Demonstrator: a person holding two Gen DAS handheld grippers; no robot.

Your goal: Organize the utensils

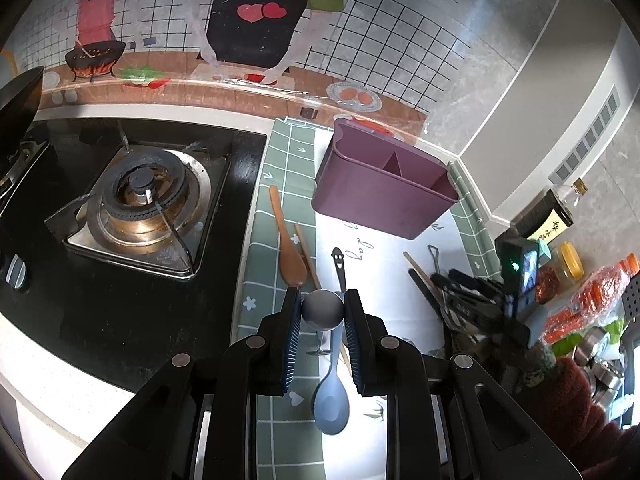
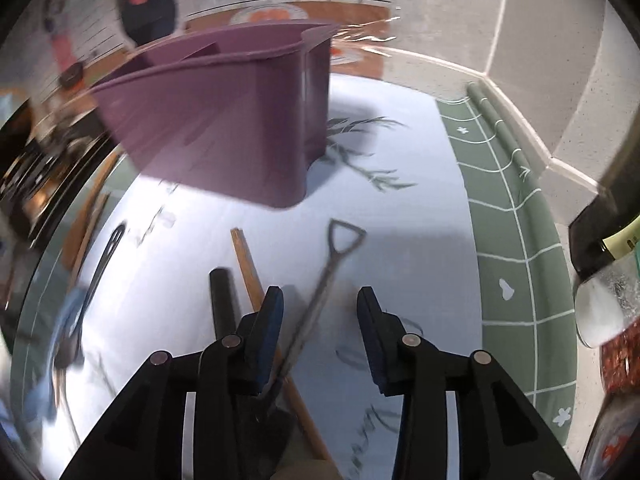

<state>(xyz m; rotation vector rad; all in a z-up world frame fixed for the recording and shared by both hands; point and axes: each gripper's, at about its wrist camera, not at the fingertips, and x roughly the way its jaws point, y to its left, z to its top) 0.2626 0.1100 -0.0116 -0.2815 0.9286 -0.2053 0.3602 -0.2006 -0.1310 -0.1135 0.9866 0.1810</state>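
Bright daylight, wall glare, blurred right view.

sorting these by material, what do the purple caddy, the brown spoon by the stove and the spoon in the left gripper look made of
Purple caddy: probably plastic, matte, with moulded rounded walls and divider. Brown spoon: looks like wood, warm brown, dull. Spoon in the left hand-held gripper: likely steel, its bowl grey and shiny.

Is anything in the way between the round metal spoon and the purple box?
Nothing visible blocks it. The left gripper holds the round metal spoon, and only bare mat lies between it and the purple plastic utensil box. The wooden spoon lies off to the side.
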